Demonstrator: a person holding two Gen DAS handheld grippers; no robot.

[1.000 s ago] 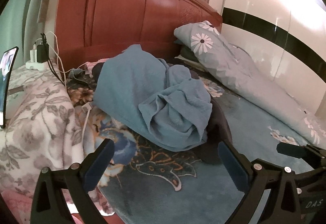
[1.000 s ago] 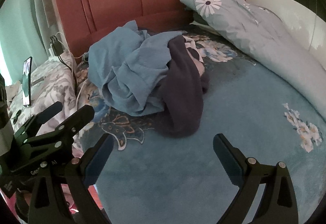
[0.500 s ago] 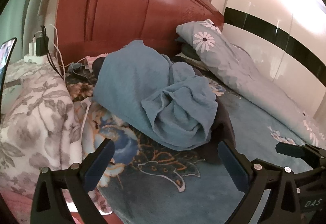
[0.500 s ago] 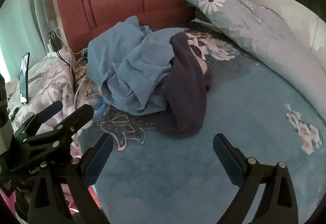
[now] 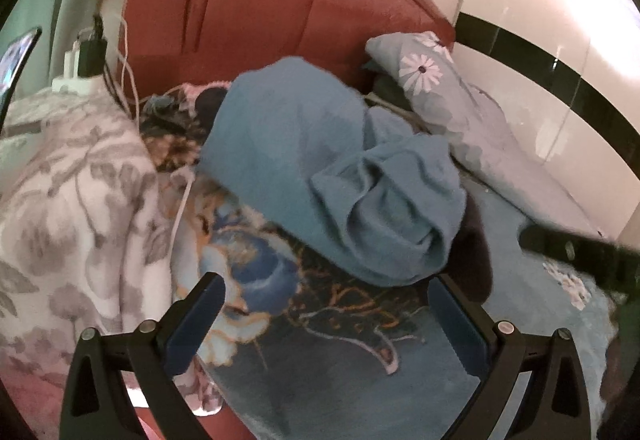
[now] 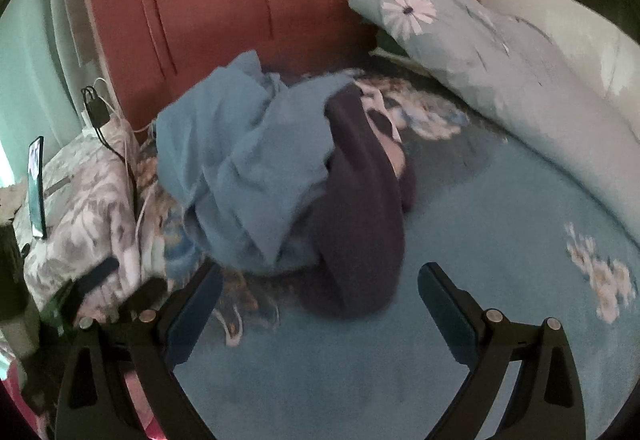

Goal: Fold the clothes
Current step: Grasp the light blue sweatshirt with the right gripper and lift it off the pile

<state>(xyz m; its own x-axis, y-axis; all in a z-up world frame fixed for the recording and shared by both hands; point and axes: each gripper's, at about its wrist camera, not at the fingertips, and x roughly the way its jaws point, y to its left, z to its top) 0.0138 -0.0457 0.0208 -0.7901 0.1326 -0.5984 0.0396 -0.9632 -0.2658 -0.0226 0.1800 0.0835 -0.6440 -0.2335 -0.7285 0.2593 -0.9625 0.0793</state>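
A crumpled blue garment (image 5: 340, 176) (image 6: 256, 168) lies heaped on the bed by the headboard. A dark purple garment (image 6: 360, 224) lies partly under it on its right side; in the left wrist view only a dark edge (image 5: 476, 260) shows. My left gripper (image 5: 324, 304) is open and empty, just in front of the blue heap's near edge. My right gripper (image 6: 320, 300) is open and empty too, with its fingers on either side of the pile's near end. The left gripper's blurred fingers (image 6: 96, 276) show at the left of the right wrist view.
A red-brown headboard (image 5: 256, 0) stands behind the pile. A grey flowered pillow and quilt (image 6: 500, 64) run along the right. A floral blanket (image 5: 72, 200) covers the left side, with a charger and cables (image 5: 92, 56) and a phone (image 6: 36, 184) there. The bedspread (image 6: 480, 240) is blue.
Both grippers have moved forward toward the clothes pile, which now looks larger and closer to the fingertips. Both stay open. The clothes have not moved.
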